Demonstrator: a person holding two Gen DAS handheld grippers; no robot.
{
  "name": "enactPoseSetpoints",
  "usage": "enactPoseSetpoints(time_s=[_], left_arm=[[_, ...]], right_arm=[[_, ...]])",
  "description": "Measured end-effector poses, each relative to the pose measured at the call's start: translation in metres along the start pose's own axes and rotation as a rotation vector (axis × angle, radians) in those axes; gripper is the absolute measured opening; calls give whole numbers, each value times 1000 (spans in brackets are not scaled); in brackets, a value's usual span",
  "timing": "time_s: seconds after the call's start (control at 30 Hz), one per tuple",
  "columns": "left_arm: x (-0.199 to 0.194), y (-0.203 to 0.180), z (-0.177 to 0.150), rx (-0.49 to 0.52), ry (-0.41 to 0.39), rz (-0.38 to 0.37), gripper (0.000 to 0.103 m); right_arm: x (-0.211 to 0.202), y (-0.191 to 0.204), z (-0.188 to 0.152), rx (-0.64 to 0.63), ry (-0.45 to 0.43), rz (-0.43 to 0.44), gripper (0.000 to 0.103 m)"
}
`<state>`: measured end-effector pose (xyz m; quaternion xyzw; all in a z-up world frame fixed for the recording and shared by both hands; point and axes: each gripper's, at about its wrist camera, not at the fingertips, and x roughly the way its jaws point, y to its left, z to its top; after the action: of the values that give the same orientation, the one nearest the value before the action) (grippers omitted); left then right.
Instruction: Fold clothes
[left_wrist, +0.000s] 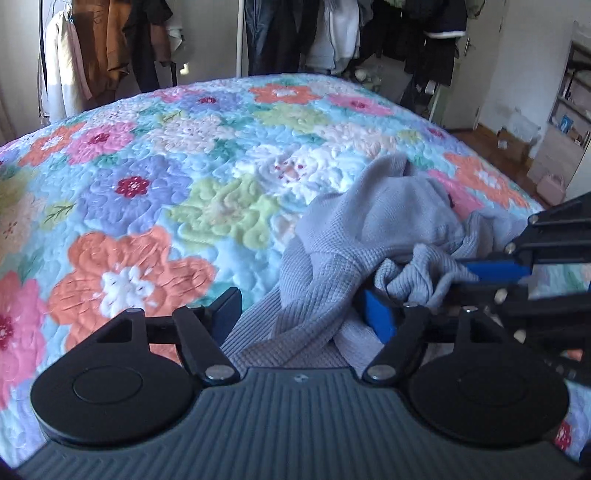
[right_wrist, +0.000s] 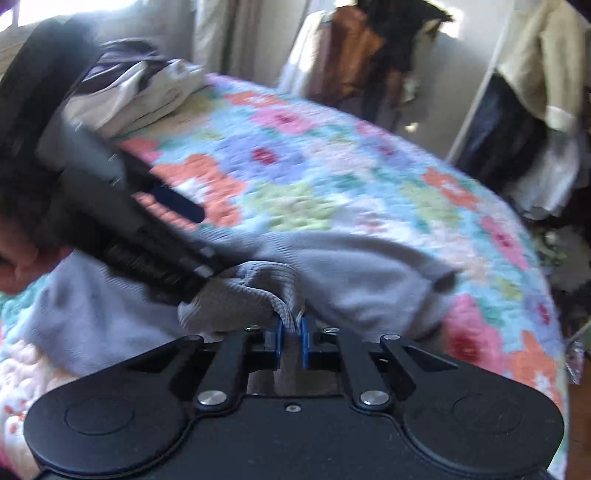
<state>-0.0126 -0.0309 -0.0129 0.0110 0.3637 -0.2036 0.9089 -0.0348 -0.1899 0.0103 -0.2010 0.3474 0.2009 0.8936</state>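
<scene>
A grey waffle-knit garment (left_wrist: 347, 236) lies crumpled on the flowered quilt (left_wrist: 155, 192). My left gripper (left_wrist: 303, 310) is open, its jaws wide apart with a band of the grey cloth running between them. My right gripper (right_wrist: 291, 332) is shut on a bunched fold of the grey garment (right_wrist: 354, 273); it also shows in the left wrist view (left_wrist: 480, 273), coming in from the right and pinching the cloth. The left gripper shows in the right wrist view (right_wrist: 140, 221), blurred, reaching over the garment from the left.
The quilt (right_wrist: 332, 177) covers a bed. A pile of folded clothes (right_wrist: 140, 88) sits at its far corner. Racks of hanging clothes (left_wrist: 295, 33) stand behind the bed. A wooden floor with boxes and a shelf (left_wrist: 565, 110) lies to the right.
</scene>
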Motion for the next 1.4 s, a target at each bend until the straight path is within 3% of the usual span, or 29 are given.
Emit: enactPoseSetpoints(time_s=[0.2, 0.23, 0.27, 0.3, 0.33, 0.4, 0.47, 0.5, 0.57, 0.6, 0.63, 0.67, 0.73, 0.77, 0.8, 1.0, 1.1, 1.17, 1.27, 1.33, 1.4], left_arm=[[10, -4, -5, -73, -44, -71, 71], [11, -3, -5, -78, -43, -81, 65], [11, -3, -5, -82, -40, -97, 38], [10, -1, -4, -92, -32, -126, 19], [10, -1, -4, -101, -27, -148, 13], [9, -7, -3, -64, -27, -103, 13], [9, -13, -2, -27, -21, -51, 13], [9, -13, -1, -29, -25, -43, 13], [11, -10, -1, -63, -27, -60, 16], [12, -9, -2, -75, -22, -52, 16], [13, -7, -3, -86, -18, -44, 15], [14, -7, -4, -85, -16, -21, 15], [13, -12, -4, -36, -22, 64, 13], [9, -14, -2, -23, -37, 86, 13], [5, -16, -1, -10, -53, 109, 12], [-17, -9, 5, 60, -193, 296, 11], [-25, 17, 7, -59, -203, 261, 10], [-28, 29, 5, -105, -209, 262, 10], [-25, 23, 2, 10, -232, 442, 7], [-25, 29, 1, 22, -233, 508, 6], [-30, 46, 0, -59, -238, 500, 3]], right_arm=[[4, -21, -2, 1, 32, -71, 7], [5, -23, -2, 2, 36, -79, 7], [6, -25, -3, 2, 40, -86, 7], [10, -26, -2, 1, 42, -85, 6], [11, -28, -3, 0, 40, -70, 6], [14, -31, -4, -3, 37, -39, 7], [18, -36, -9, 44, 37, 52, 7], [20, -39, -11, 70, 48, 99, 9], [18, -39, -14, 109, 50, 109, 16], [17, -38, -16, 118, 59, 116, 24], [19, -35, -17, 121, 82, 129, 41], [23, -32, -18, 111, 112, 136, 45], [30, -25, -20, 76, 106, 95, 43], [34, -22, -20, 68, 98, 89, 34], [36, -21, -18, 57, 94, 95, 6], [3, -39, 18, 55, -24, 19, 4], [-8, -54, 36, 56, -56, -57, 4], [-6, -65, 44, 62, -61, -95, 4], [13, -78, 49, 29, -28, -153, 4], [26, -85, 48, 35, 6, -190, 4], [29, -93, 47, 70, 17, -191, 4]])
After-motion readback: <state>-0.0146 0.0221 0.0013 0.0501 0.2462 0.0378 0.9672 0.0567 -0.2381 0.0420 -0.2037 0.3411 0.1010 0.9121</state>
